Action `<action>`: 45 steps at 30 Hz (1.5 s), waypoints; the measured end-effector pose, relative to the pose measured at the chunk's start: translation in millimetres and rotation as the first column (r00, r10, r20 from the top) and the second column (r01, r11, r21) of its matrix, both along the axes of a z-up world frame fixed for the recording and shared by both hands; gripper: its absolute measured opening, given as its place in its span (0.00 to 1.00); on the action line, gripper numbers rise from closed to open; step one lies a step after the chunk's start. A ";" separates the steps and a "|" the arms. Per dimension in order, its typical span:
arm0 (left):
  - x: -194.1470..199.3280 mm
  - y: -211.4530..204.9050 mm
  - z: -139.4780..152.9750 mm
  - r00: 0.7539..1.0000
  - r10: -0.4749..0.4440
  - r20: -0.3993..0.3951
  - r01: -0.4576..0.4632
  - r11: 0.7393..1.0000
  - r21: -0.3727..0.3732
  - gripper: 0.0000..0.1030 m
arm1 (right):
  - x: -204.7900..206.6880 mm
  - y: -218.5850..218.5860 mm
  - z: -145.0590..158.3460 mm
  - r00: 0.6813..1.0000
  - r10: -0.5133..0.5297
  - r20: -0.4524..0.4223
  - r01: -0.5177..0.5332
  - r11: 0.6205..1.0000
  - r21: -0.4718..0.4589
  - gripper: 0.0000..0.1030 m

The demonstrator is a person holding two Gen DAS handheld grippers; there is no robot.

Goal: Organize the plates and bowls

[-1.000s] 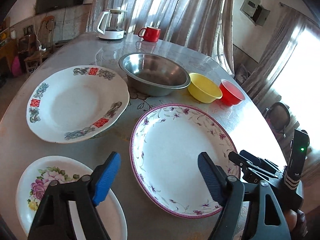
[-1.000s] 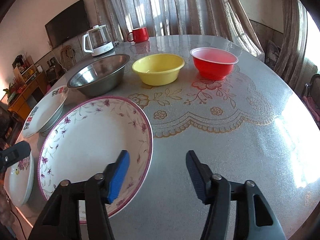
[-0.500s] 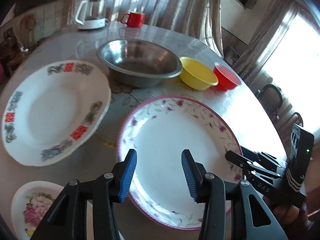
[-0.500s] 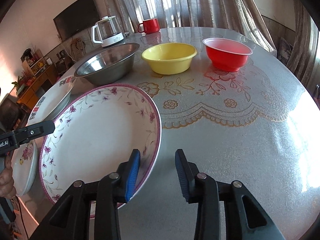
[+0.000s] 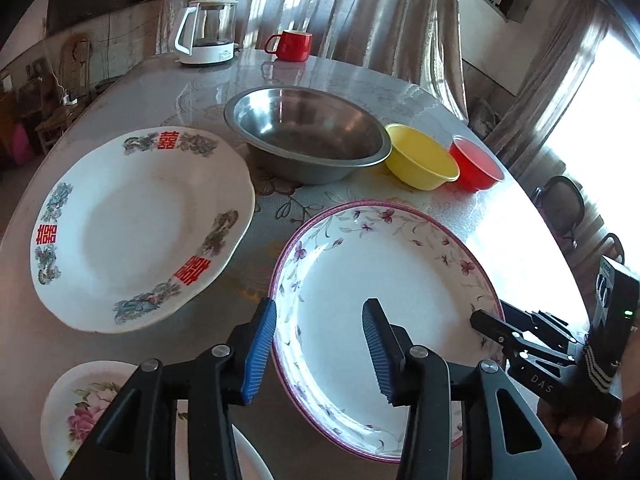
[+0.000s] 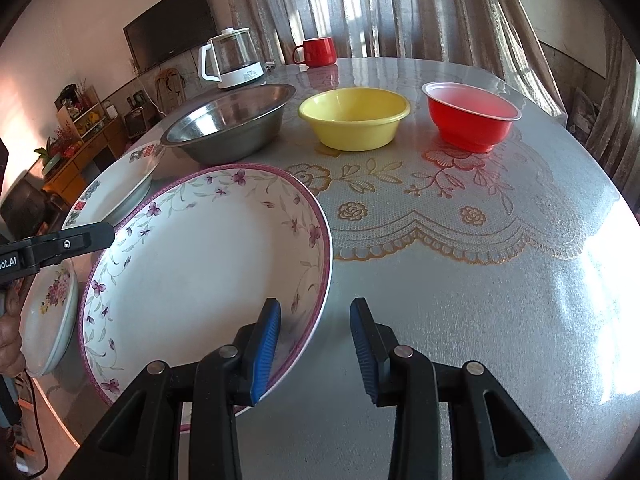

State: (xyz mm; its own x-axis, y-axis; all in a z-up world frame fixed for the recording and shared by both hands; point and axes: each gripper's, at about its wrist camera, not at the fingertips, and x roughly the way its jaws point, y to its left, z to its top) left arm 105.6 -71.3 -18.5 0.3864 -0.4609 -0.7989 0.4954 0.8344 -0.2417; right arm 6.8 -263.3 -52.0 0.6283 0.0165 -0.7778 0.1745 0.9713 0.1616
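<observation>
A large purple-flowered plate (image 5: 380, 300) lies on the table in front of both grippers; it also shows in the right wrist view (image 6: 200, 264). My left gripper (image 5: 319, 336) is open, its jaws either side of the plate's left rim. My right gripper (image 6: 315, 332) is open, its jaws either side of the plate's right rim. A white plate with red characters (image 5: 132, 224) lies to the left. A small rose plate (image 5: 92, 404) lies at the near left. A steel bowl (image 5: 308, 136), a yellow bowl (image 5: 420, 158) and a red bowl (image 5: 476, 164) stand in a row behind.
A glass kettle (image 5: 206, 32) and a red mug (image 5: 292, 46) stand at the table's far edge by the curtains. A lace-pattern mat (image 6: 440, 208) covers the table's right part. The table edge curves close on the right.
Both grippers have narrowed their jaws and moved in onto opposite rims of the purple-flowered plate. The plates and bowls have not moved.
</observation>
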 end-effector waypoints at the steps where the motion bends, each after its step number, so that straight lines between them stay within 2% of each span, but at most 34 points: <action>1: 0.1 -1.2 -1.3 1.000 0.003 0.011 -0.003 1.000 0.008 0.46 | -0.2 -0.5 0.0 1.000 -0.001 0.000 0.001 1.000 0.004 0.35; 6: 5.2 0.1 -9.4 0.999 0.015 -0.030 -0.015 1.000 0.022 0.47 | -0.1 -1.1 0.2 1.000 0.003 0.001 -0.003 1.000 0.007 0.35; 9: 2.2 -6.4 -15.4 0.999 -0.012 -0.038 0.014 0.999 0.047 0.47 | 0.5 -0.3 0.4 1.000 0.005 0.001 -0.005 1.000 0.002 0.36; 11: -3.8 -13.1 -16.9 1.000 -0.021 0.008 0.020 0.995 0.098 0.48 | 1.0 0.7 0.2 1.000 0.007 0.004 -0.007 1.000 0.001 0.38; 13: -6.7 -15.3 -17.6 0.999 -0.017 0.028 0.014 0.993 0.117 0.48 | 1.1 2.4 0.1 1.000 0.014 0.005 -0.014 1.000 -0.004 0.39; 18: -8.2 -15.5 -17.3 0.999 0.010 0.036 -0.014 0.993 0.119 0.48 | 1.3 11.2 0.1 0.997 0.081 0.012 -0.081 0.997 0.013 0.39; 20: -7.9 -16.7 -15.6 0.999 0.021 0.040 -0.025 0.992 0.122 0.48 | 0.9 10.9 0.0 0.997 0.078 0.017 -0.078 0.997 0.018 0.39; 23: -6.8 -15.6 -13.6 0.999 0.045 0.030 -0.047 0.994 0.101 0.48 | 0.9 1.3 0.3 0.996 0.082 0.022 -0.084 0.991 0.105 0.39; 25: -8.1 -15.3 -13.5 0.999 0.044 0.015 -0.045 0.995 0.085 0.48 | 0.7 -0.3 0.7 0.996 0.089 0.021 -0.090 0.988 0.125 0.39; 27: -12.7 -19.0 -14.5 0.999 0.032 0.025 -0.035 0.995 0.091 0.48 | -1.2 -0.7 1.9 0.996 0.081 0.020 -0.083 0.991 0.106 0.39; 29: -16.7 -23.3 -15.4 0.999 0.027 0.030 -0.030 0.995 0.097 0.48 | -2.5 -6.4 3.4 0.997 0.070 0.027 -0.073 0.988 0.134 0.39; 32: -19.5 -27.7 -15.4 1.000 0.020 -0.009 -0.019 0.998 0.057 0.48 | -4.0 -16.7 8.2 0.999 0.035 0.036 -0.039 0.989 0.142 0.39; 38: -30.9 -51.1 -16.5 0.999 -0.025 -0.026 0.026 0.999 0.028 0.48 | -6.7 -41.8 18.0 0.998 -0.034 0.056 0.026 0.991 0.134 0.39; 41: -36.2 -62.0 -14.9 0.998 -0.049 -0.034 0.049 0.999 0.008 0.48 | -8.3 -55.2 15.6 0.996 -0.075 0.041 0.069 0.989 0.128 0.39; 45: -43.7 -76.7 -13.5 0.998 -0.070 -0.001 0.070 0.997 0.021 0.52 | -7.8 -67.1 8.1 0.992 -0.123 0.003 0.122 0.987 0.109 0.38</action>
State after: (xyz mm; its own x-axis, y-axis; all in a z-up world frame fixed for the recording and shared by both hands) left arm 61.9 -148.0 -32.0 0.3536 -0.4700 -0.8087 0.5527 0.8025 -0.2248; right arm -1.0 -330.4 -43.9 0.6380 0.0228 -0.7697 0.2887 0.9196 0.2666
